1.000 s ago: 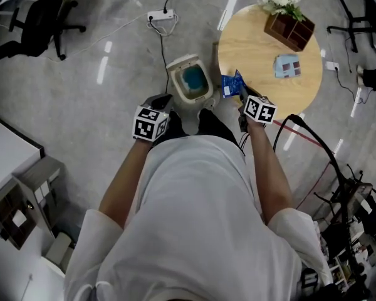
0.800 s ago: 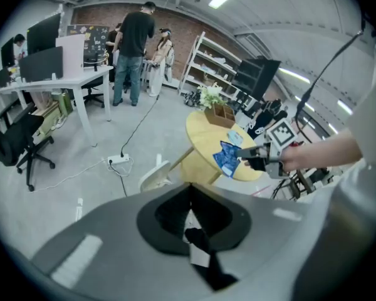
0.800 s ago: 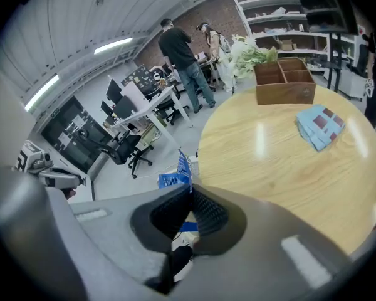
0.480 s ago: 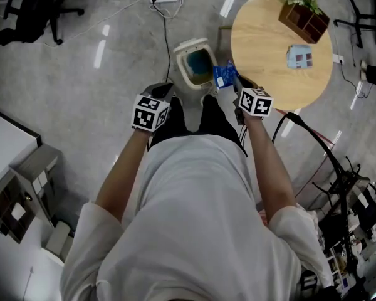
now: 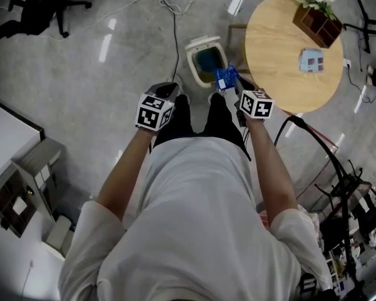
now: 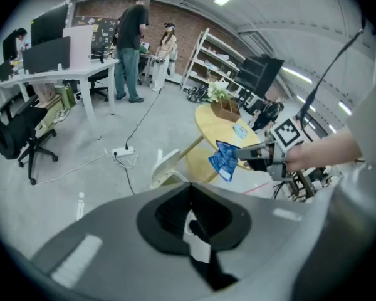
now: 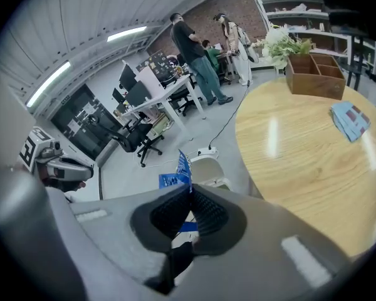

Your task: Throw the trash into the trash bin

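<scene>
Crumpled blue wrapper (image 5: pixel 226 78) with white print, pinched in right tongs (image 5: pixel 232 87).

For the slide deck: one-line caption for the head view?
Top-down: right gripper holds a blue wrapper near the open trash bin; left gripper shut, empty.

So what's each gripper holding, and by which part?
Right gripper pinches the crinkled blue plastic wrapper by one edge, the rest hanging free. Left gripper: jaws together, holding nothing.

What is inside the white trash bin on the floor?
Blue lining shows inside the trash bin; the blue wrapper hides its near corner, and deeper contents cannot be made out.
</scene>
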{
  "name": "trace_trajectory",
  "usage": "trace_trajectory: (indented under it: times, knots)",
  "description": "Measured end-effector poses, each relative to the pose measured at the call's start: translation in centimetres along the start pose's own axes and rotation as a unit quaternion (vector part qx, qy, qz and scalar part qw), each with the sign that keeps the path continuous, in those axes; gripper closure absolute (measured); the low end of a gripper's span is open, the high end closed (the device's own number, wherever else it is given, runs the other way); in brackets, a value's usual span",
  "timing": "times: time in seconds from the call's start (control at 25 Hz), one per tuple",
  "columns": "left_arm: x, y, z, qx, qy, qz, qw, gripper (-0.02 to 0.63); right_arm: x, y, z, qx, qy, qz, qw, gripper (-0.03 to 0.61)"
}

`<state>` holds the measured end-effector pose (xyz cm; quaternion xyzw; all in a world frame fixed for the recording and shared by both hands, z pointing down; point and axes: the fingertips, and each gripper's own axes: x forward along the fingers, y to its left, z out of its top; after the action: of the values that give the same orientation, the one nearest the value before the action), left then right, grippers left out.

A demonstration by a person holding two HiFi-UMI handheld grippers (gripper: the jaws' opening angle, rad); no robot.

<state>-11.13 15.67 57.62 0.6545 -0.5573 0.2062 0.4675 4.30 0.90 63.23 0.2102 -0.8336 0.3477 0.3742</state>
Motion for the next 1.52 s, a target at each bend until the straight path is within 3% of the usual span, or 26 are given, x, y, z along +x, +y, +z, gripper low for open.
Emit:
trace_trajectory:
  times: [0.8, 1.52]
  knots:
    - [4.4, 3.9, -1.9, -0.002, 0.042, -0.016, 0.9990, 0.611, 8.0, 0.0, -3.4, 0.019, 0.026, -0.015, 0.999, 0.577]
    - [11.6, 7.1, -3.0, 0.013, 0.041, -0.015, 0.9990, 0.611, 13.8, -2.8, -7.0, 0.029, 0.035, -0.027, 0.999, 0.577]
